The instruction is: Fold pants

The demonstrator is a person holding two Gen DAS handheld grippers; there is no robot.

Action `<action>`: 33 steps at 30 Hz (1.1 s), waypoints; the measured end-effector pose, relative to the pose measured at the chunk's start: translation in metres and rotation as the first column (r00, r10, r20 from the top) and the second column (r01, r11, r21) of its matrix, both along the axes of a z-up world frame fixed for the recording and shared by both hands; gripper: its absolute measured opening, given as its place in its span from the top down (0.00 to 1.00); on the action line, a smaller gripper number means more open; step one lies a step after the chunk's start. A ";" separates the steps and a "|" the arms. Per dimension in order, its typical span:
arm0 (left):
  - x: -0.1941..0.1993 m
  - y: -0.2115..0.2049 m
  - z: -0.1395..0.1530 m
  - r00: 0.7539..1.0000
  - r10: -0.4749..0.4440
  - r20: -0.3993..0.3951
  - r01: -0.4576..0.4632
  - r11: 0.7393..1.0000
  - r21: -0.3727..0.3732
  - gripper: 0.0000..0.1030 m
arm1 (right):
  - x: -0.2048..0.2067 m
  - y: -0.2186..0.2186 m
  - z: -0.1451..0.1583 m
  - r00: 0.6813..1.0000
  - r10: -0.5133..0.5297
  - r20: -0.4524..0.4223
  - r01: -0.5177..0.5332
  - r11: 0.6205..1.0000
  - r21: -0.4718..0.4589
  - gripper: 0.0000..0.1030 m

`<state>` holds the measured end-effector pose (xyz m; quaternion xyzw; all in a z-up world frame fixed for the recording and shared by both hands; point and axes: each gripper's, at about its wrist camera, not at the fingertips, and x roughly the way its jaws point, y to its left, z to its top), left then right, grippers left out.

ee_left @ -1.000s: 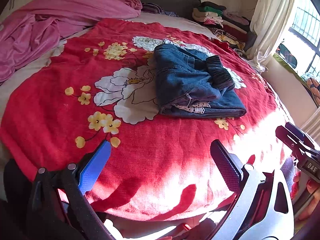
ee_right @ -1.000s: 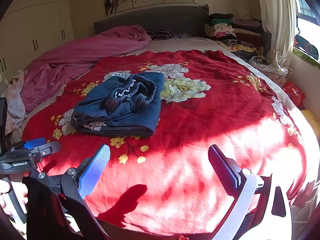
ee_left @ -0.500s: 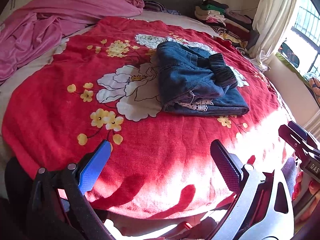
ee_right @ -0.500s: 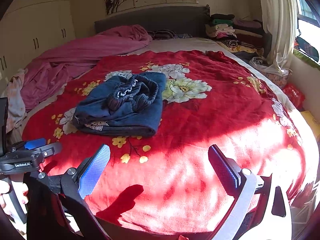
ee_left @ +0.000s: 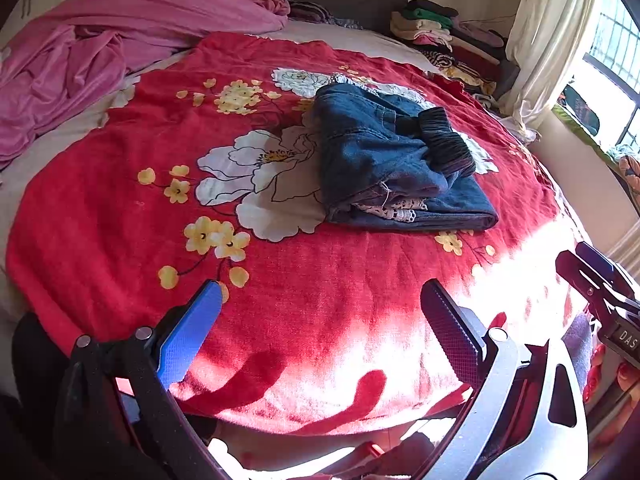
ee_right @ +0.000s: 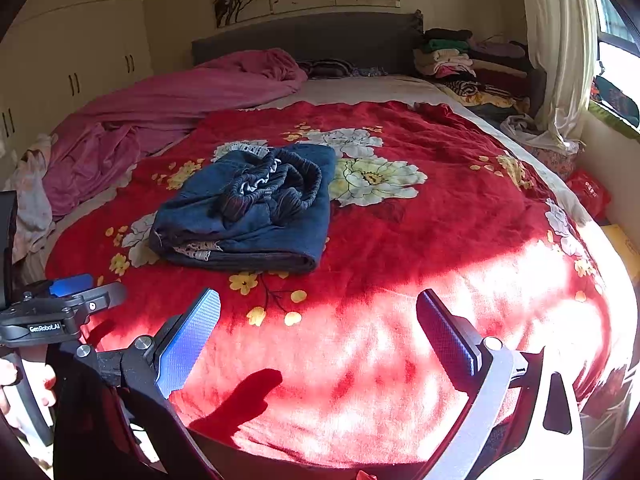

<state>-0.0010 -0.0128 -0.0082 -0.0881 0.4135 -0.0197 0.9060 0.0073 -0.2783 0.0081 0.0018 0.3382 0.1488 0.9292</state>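
Left tongs (ee_left: 320, 320) & right tongs (ee_right: 318, 322): black frames w/ silver screws, one blue pad, one dark textured pad each

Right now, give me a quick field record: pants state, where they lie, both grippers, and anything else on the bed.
pants: blue denim pants, folded into a compact bundle, elastic waistband bunched on top
location: on the red floral blanket, mid-bed
left gripper: open, empty, near the foot edge of the bed, apart from the pants
right gripper: open, empty, also apart from the pants
other: pink sheet bunched at the far left; stacked clothes by the headboard
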 end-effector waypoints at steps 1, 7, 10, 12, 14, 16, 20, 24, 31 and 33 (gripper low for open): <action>0.000 0.000 0.000 1.000 0.002 -0.001 -0.002 1.000 -0.001 0.09 | 0.000 0.000 0.000 1.000 0.002 0.000 -0.002 1.000 0.002 0.05; -0.002 0.002 0.001 1.000 0.000 0.003 0.000 1.000 -0.007 0.09 | 0.001 0.001 -0.002 1.000 0.003 -0.009 -0.003 1.000 -0.002 0.05; -0.002 0.002 0.002 1.000 -0.009 0.007 0.009 1.000 -0.019 0.09 | 0.001 0.001 -0.002 1.000 0.003 -0.009 -0.004 1.000 -0.002 0.05; -0.003 0.004 0.003 1.000 -0.016 0.016 0.017 0.999 -0.038 0.09 | 0.002 0.001 -0.003 1.000 0.005 -0.014 -0.005 1.000 -0.002 0.05; -0.004 0.005 0.005 0.999 -0.020 0.024 0.021 0.999 -0.036 0.09 | 0.004 0.000 -0.005 1.000 0.008 -0.020 -0.008 1.000 0.002 0.05; -0.003 0.006 0.005 1.000 -0.012 0.021 0.012 1.000 -0.010 0.09 | 0.008 -0.001 -0.009 1.000 0.007 -0.029 -0.007 1.000 0.000 0.05; 0.006 0.020 0.005 0.999 0.044 0.007 -0.044 0.999 -0.006 0.09 | 0.025 -0.012 -0.016 0.998 -0.008 -0.056 0.008 1.000 0.005 0.05; 0.034 0.060 0.020 0.993 0.109 0.050 -0.107 0.994 -0.028 0.09 | 0.060 -0.041 -0.021 0.994 -0.078 -0.077 0.078 0.997 -0.011 0.05; 0.164 0.179 0.008 0.937 0.343 -0.061 -0.333 0.933 0.137 0.09 | 0.166 -0.158 -0.024 0.941 -0.323 -0.105 0.322 0.946 -0.030 0.05; 0.196 0.208 -0.013 0.914 0.384 -0.130 -0.364 0.919 0.155 0.09 | 0.202 -0.195 -0.036 0.899 -0.411 -0.153 0.406 0.912 -0.060 0.05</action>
